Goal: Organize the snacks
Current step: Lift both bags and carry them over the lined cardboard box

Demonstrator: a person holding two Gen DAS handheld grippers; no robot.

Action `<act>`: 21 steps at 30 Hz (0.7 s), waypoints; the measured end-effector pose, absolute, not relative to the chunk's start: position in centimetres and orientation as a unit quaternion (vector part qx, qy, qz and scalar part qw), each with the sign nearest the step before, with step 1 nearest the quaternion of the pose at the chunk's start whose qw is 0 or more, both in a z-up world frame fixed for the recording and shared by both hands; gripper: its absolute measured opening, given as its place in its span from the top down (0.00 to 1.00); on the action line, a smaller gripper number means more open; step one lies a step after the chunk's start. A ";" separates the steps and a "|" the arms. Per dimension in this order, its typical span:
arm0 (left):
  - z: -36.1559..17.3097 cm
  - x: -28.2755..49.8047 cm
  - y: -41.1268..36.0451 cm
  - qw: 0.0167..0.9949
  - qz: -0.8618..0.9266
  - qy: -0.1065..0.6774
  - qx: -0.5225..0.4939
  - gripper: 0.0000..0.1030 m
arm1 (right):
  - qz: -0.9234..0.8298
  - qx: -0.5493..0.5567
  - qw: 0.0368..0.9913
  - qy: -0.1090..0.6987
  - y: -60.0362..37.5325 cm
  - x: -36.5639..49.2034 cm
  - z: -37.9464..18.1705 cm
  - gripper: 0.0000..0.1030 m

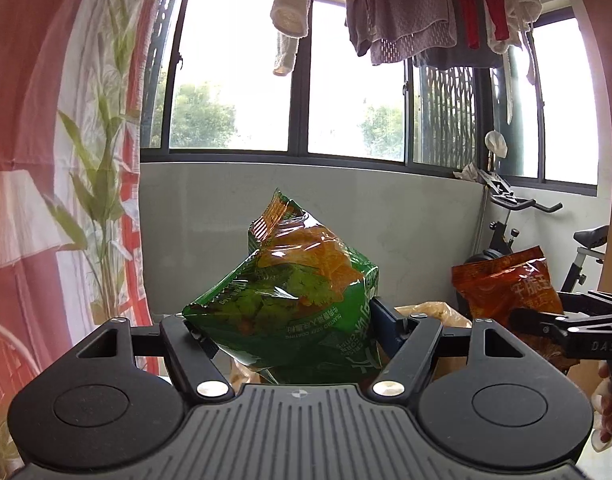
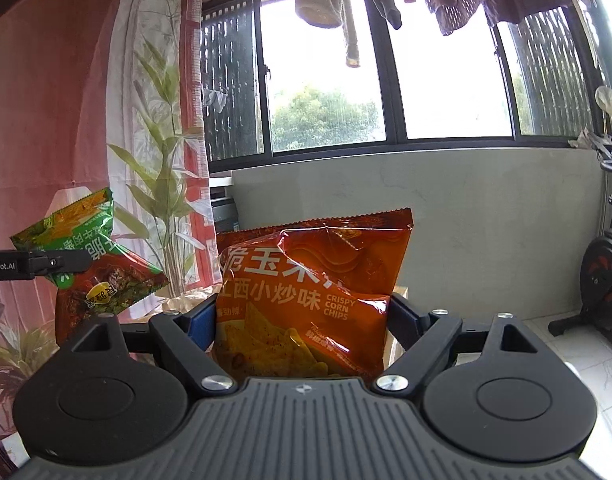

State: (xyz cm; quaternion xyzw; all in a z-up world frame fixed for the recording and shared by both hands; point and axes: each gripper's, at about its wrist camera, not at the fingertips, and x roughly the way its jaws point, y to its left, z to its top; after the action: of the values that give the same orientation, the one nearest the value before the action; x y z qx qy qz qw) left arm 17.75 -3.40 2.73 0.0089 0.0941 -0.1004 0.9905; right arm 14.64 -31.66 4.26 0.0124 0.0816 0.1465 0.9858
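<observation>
My left gripper point(image 1: 290, 332) is shut on a green corn chip bag point(image 1: 290, 292) and holds it up in the air, tilted. The same green bag point(image 2: 86, 264) shows at the left of the right wrist view, with the left gripper's finger across it. My right gripper point(image 2: 302, 320) is shut on an orange-red corn chip bag point(image 2: 310, 284), held upright in the air. That orange bag point(image 1: 506, 288) shows at the right of the left wrist view, clamped by the right gripper's fingers point(image 1: 546, 324).
A grey low wall point(image 1: 386, 216) under wide windows lies ahead. A pink curtain with a plant print point(image 1: 86, 160) hangs at the left. An exercise bike point(image 1: 546, 240) stands at the right. Laundry point(image 1: 426, 8) hangs overhead. A plastic wrapper point(image 1: 434, 312) lies below the bags.
</observation>
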 end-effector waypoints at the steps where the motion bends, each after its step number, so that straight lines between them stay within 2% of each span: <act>1: 2.7 18.7 -3.7 0.990 -0.099 0.096 0.003 0.27 | 0.141 -0.001 0.987 0.078 -31.3 15.6 4.3 0.17; 9: 1.1 26.2 -6.1 0.987 -0.077 0.137 0.039 0.27 | 0.113 -0.015 0.987 0.110 -29.8 23.5 2.7 0.17; 14: 0.3 28.5 -7.0 0.984 -0.058 0.154 0.070 0.27 | 0.110 -0.018 0.983 0.145 -29.1 26.3 1.3 0.17; 21: -1.9 30.4 -6.8 0.978 -0.056 0.191 0.064 0.22 | 0.116 0.012 0.974 0.193 -29.5 28.2 -0.3 0.15</act>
State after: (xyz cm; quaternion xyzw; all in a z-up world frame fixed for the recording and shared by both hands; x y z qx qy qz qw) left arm 30.44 -6.76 -1.91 0.0636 0.1905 -0.0557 0.9780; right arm 28.17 -29.52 -0.28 0.0120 0.1926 0.1155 0.9744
